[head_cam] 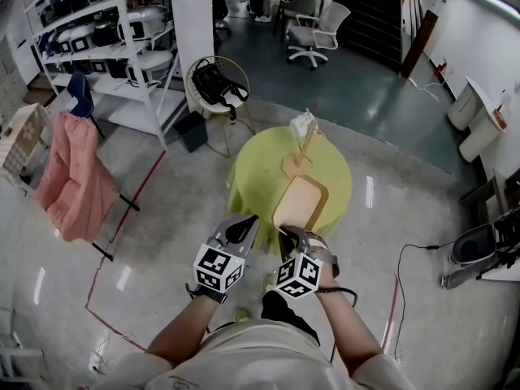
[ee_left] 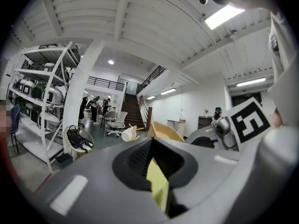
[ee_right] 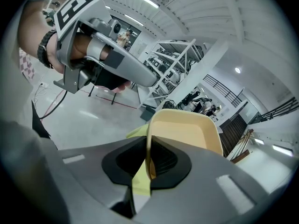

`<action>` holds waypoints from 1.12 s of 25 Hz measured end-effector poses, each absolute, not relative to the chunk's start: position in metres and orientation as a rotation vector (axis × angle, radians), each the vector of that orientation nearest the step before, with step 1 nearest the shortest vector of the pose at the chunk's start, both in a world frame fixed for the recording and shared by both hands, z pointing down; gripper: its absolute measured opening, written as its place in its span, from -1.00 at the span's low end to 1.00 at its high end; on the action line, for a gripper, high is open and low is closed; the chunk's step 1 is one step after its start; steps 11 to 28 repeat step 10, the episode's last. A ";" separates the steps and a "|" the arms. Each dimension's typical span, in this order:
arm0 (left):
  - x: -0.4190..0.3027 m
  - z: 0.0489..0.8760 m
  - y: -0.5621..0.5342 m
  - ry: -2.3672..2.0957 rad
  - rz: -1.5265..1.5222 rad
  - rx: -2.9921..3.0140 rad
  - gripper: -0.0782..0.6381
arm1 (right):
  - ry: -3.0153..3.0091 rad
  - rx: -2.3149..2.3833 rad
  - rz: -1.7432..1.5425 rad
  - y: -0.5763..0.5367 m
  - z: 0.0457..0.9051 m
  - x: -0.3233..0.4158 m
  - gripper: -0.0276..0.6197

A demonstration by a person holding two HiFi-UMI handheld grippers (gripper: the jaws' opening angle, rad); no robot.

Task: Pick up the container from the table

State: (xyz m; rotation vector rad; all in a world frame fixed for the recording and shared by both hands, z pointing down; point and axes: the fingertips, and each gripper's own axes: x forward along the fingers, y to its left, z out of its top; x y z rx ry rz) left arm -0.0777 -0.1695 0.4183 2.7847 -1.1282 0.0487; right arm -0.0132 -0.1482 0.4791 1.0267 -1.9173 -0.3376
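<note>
Container tilts over the yellow table, near rim pinched and partly hidden by right gripper; left gripper has jaws pressed together, empty.

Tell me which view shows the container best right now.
The right gripper view: the container's rim sits clamped in the right hand-held gripper, its open inside facing the camera. The head view shows it whole but small, over the yellow table. The left gripper view catches only a corner.
</note>
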 end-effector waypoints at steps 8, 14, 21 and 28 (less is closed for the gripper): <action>-0.078 0.419 -0.169 -1.137 0.039 2.781 -0.76 | -1.913 1.020 -0.342 -0.147 0.482 -0.012 -0.81; -0.079 0.421 -0.171 -1.137 0.040 2.780 -0.76 | -1.912 1.019 -0.342 -0.149 0.483 -0.013 -0.81; -0.079 0.421 -0.171 -1.137 0.040 2.780 -0.76 | -1.912 1.019 -0.342 -0.149 0.483 -0.013 -0.81; -0.079 0.421 -0.171 -1.137 0.040 2.780 -0.76 | -1.912 1.019 -0.342 -0.149 0.483 -0.013 -0.81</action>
